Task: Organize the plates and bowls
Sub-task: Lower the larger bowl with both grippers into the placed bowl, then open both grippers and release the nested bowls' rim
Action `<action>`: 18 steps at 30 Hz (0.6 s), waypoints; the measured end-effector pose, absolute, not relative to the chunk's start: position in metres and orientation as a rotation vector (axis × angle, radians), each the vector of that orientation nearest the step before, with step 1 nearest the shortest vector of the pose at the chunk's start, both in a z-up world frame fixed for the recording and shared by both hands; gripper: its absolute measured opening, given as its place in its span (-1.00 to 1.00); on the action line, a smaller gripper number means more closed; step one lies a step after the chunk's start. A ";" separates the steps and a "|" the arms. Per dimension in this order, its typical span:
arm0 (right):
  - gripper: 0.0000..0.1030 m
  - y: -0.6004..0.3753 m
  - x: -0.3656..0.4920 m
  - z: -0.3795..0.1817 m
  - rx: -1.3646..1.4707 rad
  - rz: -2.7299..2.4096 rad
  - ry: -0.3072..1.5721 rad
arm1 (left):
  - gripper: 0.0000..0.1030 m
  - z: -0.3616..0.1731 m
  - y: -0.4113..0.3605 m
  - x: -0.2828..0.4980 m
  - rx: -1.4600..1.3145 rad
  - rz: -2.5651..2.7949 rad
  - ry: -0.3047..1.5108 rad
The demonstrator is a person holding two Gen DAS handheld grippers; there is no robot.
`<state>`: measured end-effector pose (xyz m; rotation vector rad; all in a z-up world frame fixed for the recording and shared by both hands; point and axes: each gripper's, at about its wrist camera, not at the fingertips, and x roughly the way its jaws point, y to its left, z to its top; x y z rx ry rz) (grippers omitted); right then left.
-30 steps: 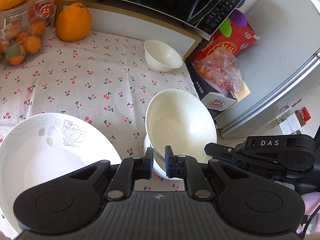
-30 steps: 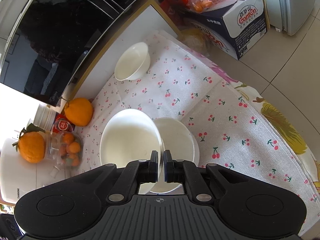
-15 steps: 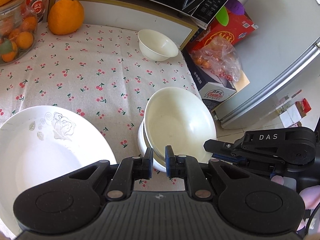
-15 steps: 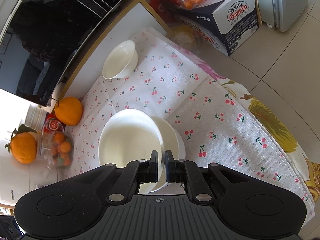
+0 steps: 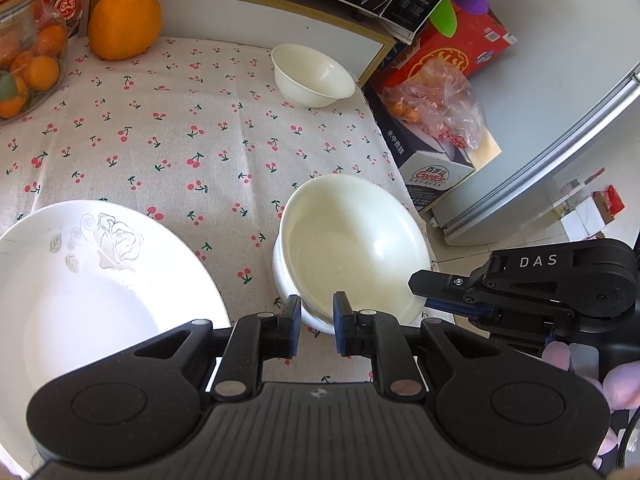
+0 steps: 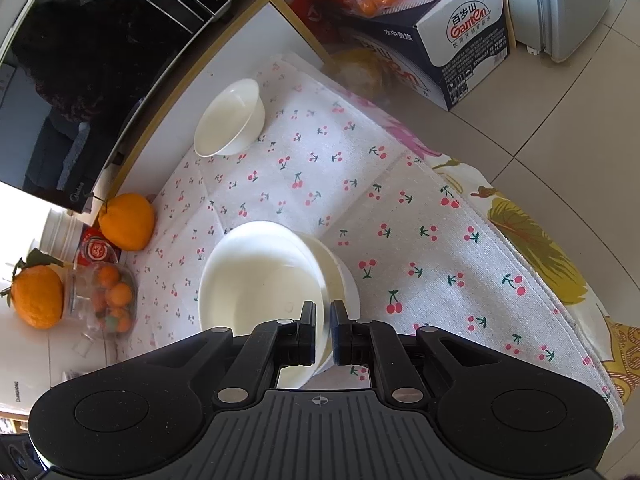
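A white bowl (image 5: 352, 248) rests tilted inside a second white bowl (image 5: 288, 292) on the cherry-print cloth (image 5: 180, 140). My right gripper (image 6: 323, 334) is shut on the upper bowl's rim (image 6: 260, 280); it shows at the right in the left wrist view (image 5: 436, 284). My left gripper (image 5: 317, 328) is nearly closed and empty, just in front of the stacked bowls. A small white bowl (image 5: 312, 76) stands at the back, also in the right wrist view (image 6: 230, 122). A large white plate with a rose pattern (image 5: 92, 280) lies at the left.
A microwave (image 6: 100, 40) stands on a shelf behind the cloth. An orange fruit (image 5: 124, 24) and a jar of small fruit (image 5: 28, 64) sit at the back left. Cardboard boxes (image 5: 436, 160) and a fridge (image 5: 560, 80) stand to the right, past the table's edge.
The upper bowl has come down and settled deeper into the lower bowl, held by my right gripper. My left gripper has drawn back a little and its fingers have parted slightly.
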<state>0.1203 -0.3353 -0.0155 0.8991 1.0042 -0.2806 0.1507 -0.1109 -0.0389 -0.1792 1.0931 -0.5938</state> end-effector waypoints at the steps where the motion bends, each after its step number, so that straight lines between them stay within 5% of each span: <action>1: -0.79 -0.335 0.121 -0.015 0.893 -0.287 1.007 | -0.68 -0.039 -0.111 0.150 -0.170 -0.592 1.090; 18: -0.49 -0.338 0.120 -0.012 0.891 -0.295 0.988 | -0.41 -0.034 -0.115 0.147 -0.111 -0.604 1.047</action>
